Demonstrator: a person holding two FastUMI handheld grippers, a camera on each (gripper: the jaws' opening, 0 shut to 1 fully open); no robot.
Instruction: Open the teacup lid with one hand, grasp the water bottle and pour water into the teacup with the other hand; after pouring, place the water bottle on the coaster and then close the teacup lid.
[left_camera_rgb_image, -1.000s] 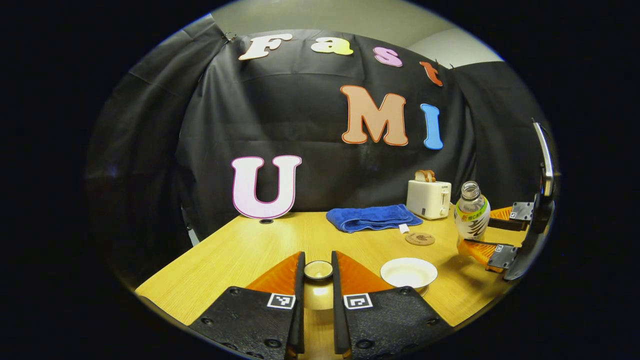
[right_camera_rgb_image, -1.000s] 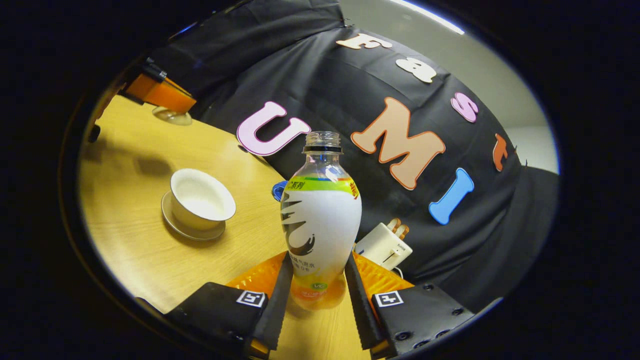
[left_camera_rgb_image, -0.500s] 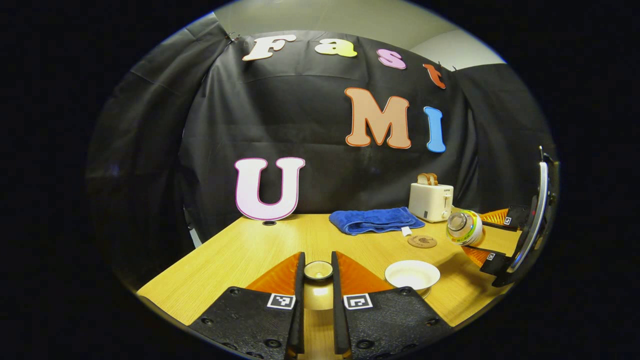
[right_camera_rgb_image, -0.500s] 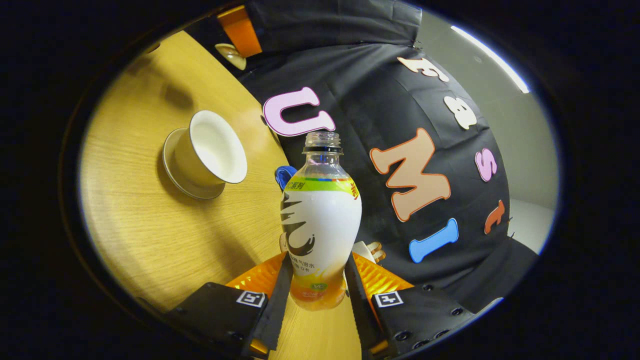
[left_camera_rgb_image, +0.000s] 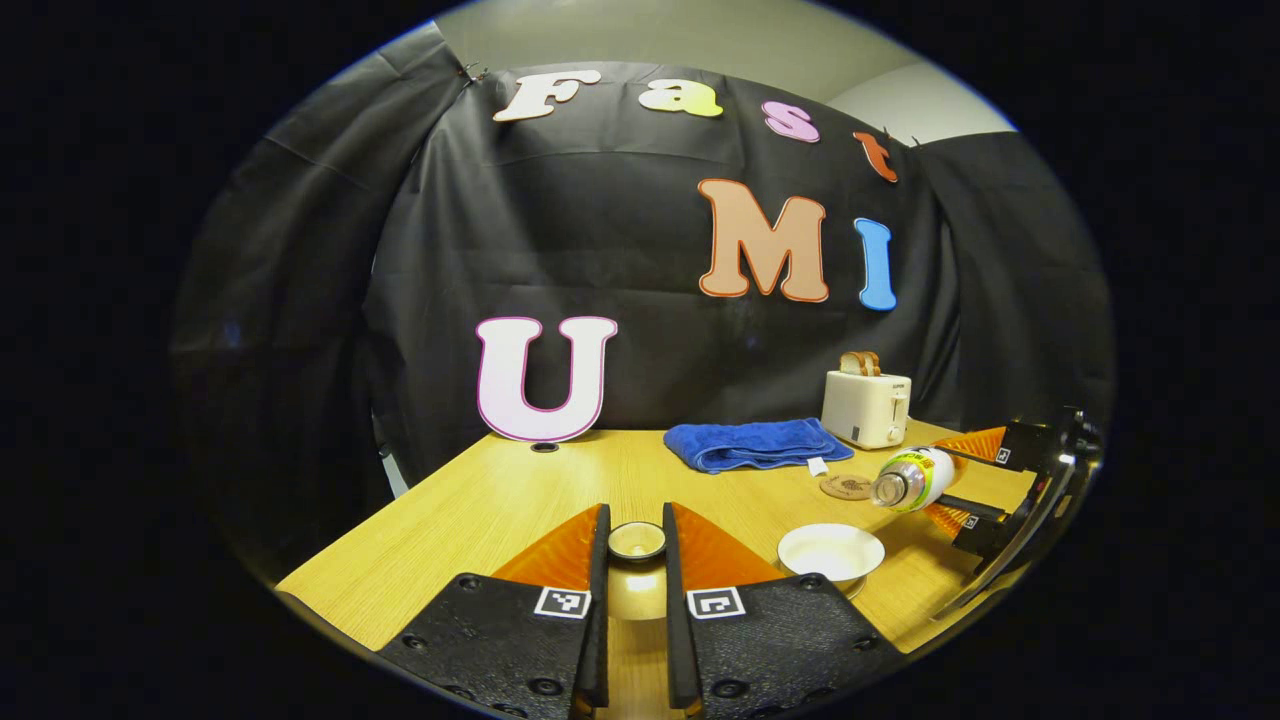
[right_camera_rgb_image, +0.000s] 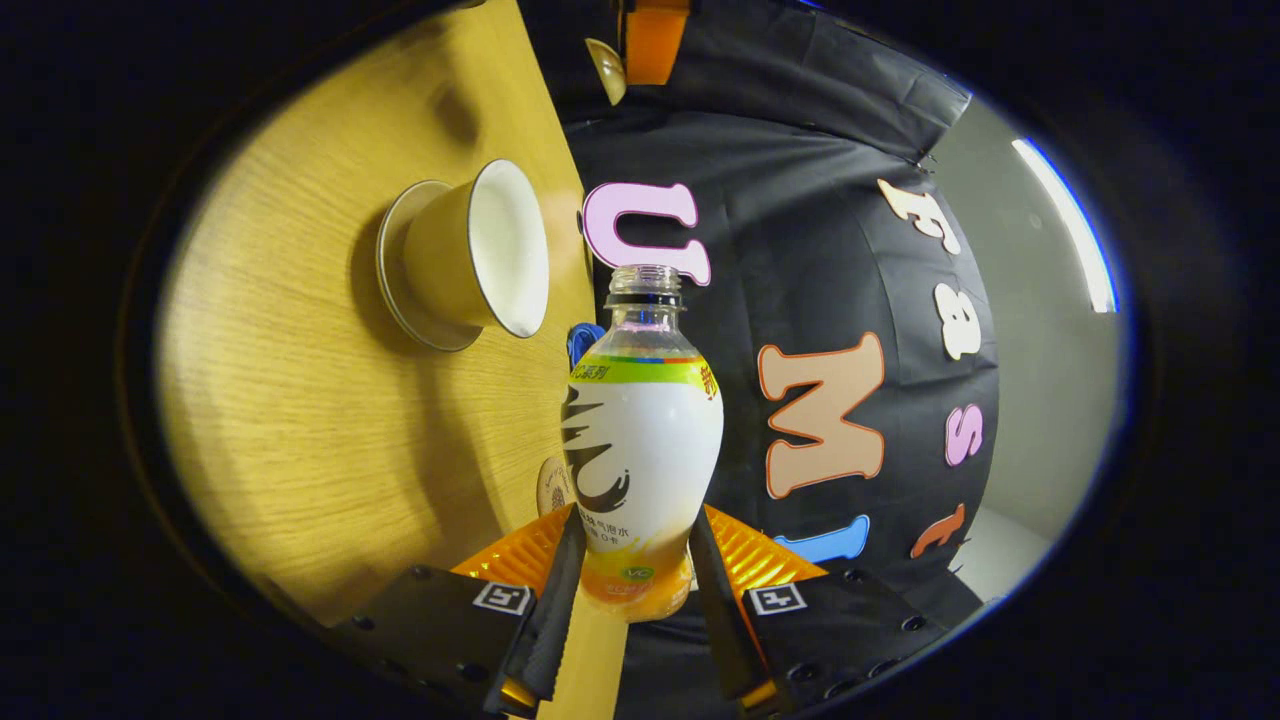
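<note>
Sideways, right hand-held gripper (right_camera_rgb_image: 628, 590) apparently clamping water bottle (right_camera_rgb_image: 642, 440)

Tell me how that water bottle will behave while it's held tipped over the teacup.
The water bottle is uncapped and nearly horizontal, so it would likely spill fast. Its glossy, bulging body narrows where the right gripper holds it, so it may slip. It looks like thin plastic, probably light and squeezable.

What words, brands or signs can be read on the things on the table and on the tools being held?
water bottle: coloured label with printed characters, too small and curved to quote reliably.
toaster: tiny mark near its top, too small to read.
coaster: dark emblem, blurred, unreadable.
white tag on the blue towel: too small to read.
left fingers and right fingers: black-and-white square code markers, no words.
</note>
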